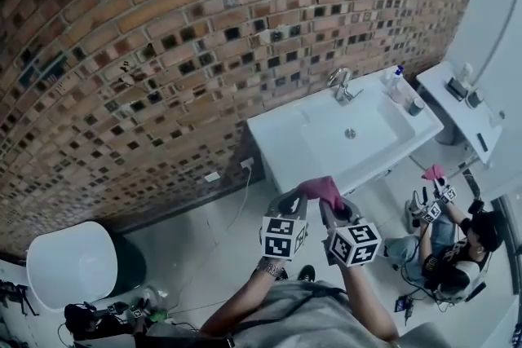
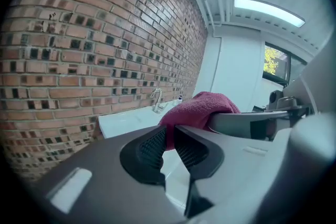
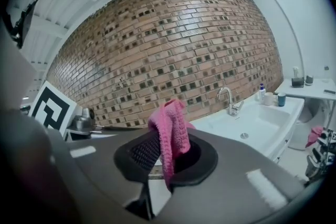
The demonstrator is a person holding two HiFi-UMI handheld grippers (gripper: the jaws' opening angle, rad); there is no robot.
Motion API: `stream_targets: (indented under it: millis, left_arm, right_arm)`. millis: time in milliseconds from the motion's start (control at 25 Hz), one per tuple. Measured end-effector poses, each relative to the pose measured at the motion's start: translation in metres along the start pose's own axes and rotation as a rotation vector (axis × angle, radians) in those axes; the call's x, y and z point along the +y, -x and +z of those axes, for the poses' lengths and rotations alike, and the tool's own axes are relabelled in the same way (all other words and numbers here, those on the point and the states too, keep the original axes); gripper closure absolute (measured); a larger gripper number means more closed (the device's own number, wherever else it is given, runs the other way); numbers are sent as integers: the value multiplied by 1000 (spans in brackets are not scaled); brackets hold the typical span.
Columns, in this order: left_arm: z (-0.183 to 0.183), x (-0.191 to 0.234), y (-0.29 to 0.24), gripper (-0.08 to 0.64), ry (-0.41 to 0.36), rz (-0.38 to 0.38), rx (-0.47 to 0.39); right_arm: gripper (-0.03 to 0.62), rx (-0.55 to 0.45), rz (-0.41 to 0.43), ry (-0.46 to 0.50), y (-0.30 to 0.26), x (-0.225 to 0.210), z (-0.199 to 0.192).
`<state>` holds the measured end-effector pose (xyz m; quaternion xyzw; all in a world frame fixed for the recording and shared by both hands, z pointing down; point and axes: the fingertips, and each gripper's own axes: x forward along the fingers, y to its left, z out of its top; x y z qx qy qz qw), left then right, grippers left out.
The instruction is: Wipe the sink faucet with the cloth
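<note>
**Cloth in both grippers, faucet not yet reached**

You hold the pink cloth (image 1: 322, 190) in front of you, bunched between the left gripper (image 1: 291, 206) and the right gripper (image 1: 337, 212). It sits just short of the front edge of the white sink (image 1: 285, 138).

In the left gripper view, the jaws are closed onto one edge of the cloth, and the fabric runs down between the ribbed pads. In the right gripper view, the jaws pinch it too, with a fold standing above the pads and a tail hanging below. So each gripper is clamped on the cloth.

The chrome faucet (image 1: 341, 85) stands at the back of the basin against the brick wall (image 1: 163, 53). It is well apart from the cloth, with the whole basin between them. By my reading you are at the approach step: the cloth is in hand and no wiping has begun.

The next move calls for carrying the cloth across the basin to the spout. With both grippers on one small cloth, little fabric is free to wrap the metal. You will probably want one gripper to let go, or to keep a span taut and draw it along the faucet. Mind the bottle (image 1: 395, 77) and the small cup (image 1: 417, 106) on the sink's right rim, near the faucet.
</note>
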<state>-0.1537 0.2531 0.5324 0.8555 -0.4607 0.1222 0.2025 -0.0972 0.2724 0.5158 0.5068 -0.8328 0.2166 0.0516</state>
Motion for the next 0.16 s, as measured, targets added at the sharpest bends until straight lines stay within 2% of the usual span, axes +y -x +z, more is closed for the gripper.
stream_targets:
  millis: [160]
  left_arm:
    - [0, 0, -5, 505, -13, -17, -9]
  right_arm:
    - [551, 3, -15, 7, -3, -1, 0]
